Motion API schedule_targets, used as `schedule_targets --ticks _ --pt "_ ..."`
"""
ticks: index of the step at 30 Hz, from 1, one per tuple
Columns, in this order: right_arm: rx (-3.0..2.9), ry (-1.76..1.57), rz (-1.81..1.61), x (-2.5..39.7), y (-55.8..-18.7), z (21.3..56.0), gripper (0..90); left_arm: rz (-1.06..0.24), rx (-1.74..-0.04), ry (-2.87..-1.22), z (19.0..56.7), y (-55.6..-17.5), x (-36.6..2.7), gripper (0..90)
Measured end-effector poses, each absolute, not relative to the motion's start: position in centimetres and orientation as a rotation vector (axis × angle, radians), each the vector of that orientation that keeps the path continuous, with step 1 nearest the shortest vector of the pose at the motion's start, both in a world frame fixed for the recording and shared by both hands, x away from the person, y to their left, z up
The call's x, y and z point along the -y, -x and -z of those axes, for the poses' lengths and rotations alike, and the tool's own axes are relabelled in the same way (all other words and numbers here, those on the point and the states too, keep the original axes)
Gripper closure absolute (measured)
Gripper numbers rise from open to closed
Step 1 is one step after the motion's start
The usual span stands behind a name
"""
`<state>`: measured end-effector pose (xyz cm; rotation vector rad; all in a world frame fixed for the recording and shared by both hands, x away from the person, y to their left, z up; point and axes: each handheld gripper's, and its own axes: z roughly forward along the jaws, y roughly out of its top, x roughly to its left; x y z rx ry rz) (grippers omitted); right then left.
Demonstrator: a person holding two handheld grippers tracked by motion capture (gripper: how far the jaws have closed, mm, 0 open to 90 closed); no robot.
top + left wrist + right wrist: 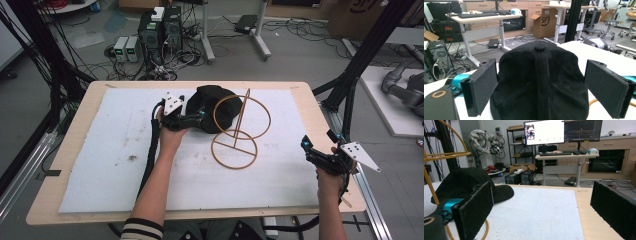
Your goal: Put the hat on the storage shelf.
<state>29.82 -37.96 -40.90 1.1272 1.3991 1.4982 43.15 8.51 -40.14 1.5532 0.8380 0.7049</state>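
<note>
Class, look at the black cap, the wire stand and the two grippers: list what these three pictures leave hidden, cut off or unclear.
- Black fabric cap: its brim is hidden behind the crown in the left gripper view.
- Cap in the high view: its near side is covered by the left gripper.
- Golden wire ring stand: cut off by the frame's left and top edges in the right gripper view.
- Right gripper: too small in the high view to judge the jaw gap.

Even, diffuse overhead light on my feeds; shadows soft. The white mat (125,150) reads bright, nearly washed out. The black cap (539,85) swallows detail. The monitor (544,132) glares. All views soft, low resolution; gripper views bend at the edges.
</note>
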Motion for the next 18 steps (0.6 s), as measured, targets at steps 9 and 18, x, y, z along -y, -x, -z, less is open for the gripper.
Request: schedule_targets --ticks 9,18 --pt "-1.393 -1.129 -1.497 38.0 -29.7 40.9 4.2 -0.692 -0.865 -1.574 41.1 -44.5 -7.3 12.5" --pt "-1.391 -1.13 -1.502 38.0 -29.6 40.9 4.2 -0.689 -0.85 -1.607 41.3 -45.4 -5.9 15.3"
